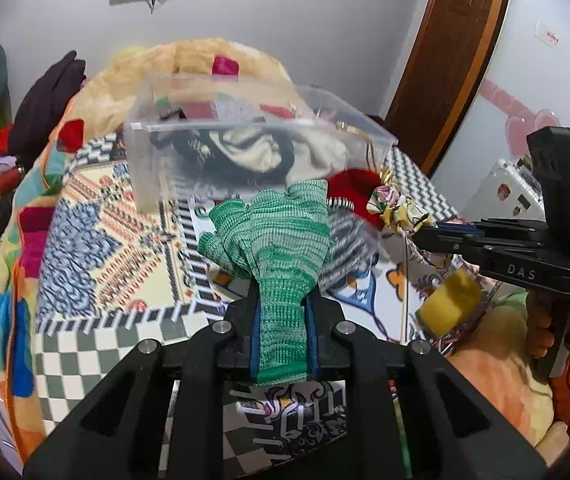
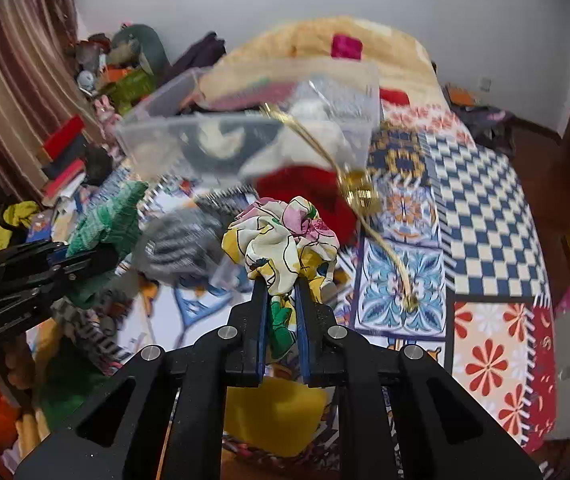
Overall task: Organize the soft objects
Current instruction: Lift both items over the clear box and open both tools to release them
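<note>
While the left tool [image 1: 283, 308] clamps a green knitted glove [image 1: 273, 236], the right tool [image 2: 281, 300] pinches a floral fabric scrunchie [image 2: 281, 236], both just short of the clear plastic bin [image 1: 213, 136] ahead on the patchwork bed [image 2: 481, 184].

**Where things are lying on the bed**

A clear plastic storage bin [image 1: 189, 136] is sitting on the patchwork quilt [image 1: 97, 216], with a cream plush blanket heap [image 1: 205, 60] lying behind it. Crumpled cream and dark fabrics [image 1: 253, 152] are lying inside the bin. In front of the bin, the green knitted glove [image 1: 273, 236] is sitting between the 2 fingers of the left gripper [image 1: 283, 304]. To its right, the floral fabric scrunchie [image 2: 281, 236] is sitting in the right gripper [image 2: 281, 300], with a red fuzzy item [image 2: 305, 192] lying behind it and a grey knitted glove [image 2: 181, 240] lying to its left.
</note>
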`<action>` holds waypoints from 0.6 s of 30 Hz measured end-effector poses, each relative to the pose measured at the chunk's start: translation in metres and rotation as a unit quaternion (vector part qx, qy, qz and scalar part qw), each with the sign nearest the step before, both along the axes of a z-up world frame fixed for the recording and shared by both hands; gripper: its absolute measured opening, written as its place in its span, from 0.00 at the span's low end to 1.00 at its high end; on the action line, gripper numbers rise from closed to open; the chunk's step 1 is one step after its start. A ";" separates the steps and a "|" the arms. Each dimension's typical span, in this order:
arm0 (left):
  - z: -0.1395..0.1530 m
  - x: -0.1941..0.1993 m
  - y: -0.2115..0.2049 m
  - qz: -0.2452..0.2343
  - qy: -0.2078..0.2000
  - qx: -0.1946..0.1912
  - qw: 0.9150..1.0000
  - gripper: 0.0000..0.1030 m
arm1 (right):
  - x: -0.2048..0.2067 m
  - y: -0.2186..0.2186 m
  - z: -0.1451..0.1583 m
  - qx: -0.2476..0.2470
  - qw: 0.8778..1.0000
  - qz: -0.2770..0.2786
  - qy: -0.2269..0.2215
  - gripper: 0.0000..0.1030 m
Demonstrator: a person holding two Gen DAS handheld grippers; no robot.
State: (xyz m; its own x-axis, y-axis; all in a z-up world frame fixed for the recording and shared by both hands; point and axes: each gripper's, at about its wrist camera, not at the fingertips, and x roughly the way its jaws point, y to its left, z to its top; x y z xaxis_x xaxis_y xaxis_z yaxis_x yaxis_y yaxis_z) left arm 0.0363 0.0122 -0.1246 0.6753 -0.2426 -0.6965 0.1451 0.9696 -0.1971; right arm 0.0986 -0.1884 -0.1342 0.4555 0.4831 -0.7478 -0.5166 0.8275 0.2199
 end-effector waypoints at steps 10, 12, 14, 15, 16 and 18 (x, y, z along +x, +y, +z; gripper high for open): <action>0.050 0.006 0.009 0.016 -0.074 0.020 0.997 0.17 | -0.001 0.002 0.061 0.030 0.997 -0.005 -0.075 0.11; 0.061 0.013 0.013 0.020 -0.089 0.016 0.996 0.17 | 0.002 0.008 0.071 0.034 0.996 -0.008 -0.088 0.11; 0.070 0.020 0.016 0.025 -0.102 0.016 0.994 0.17 | 0.008 0.010 0.082 0.038 0.993 -0.012 -0.107 0.11; 0.076 0.025 0.018 0.027 -0.110 0.016 0.993 0.17 | 0.011 0.011 0.086 0.040 0.993 -0.014 -0.113 0.11; 0.081 0.030 0.020 0.030 -0.118 0.017 0.992 0.17 | 0.015 0.013 0.092 0.044 0.991 -0.016 -0.122 0.11; 0.088 0.039 0.022 0.034 -0.127 0.017 0.991 0.17 | 0.020 0.014 0.100 0.048 0.990 -0.020 -0.135 0.11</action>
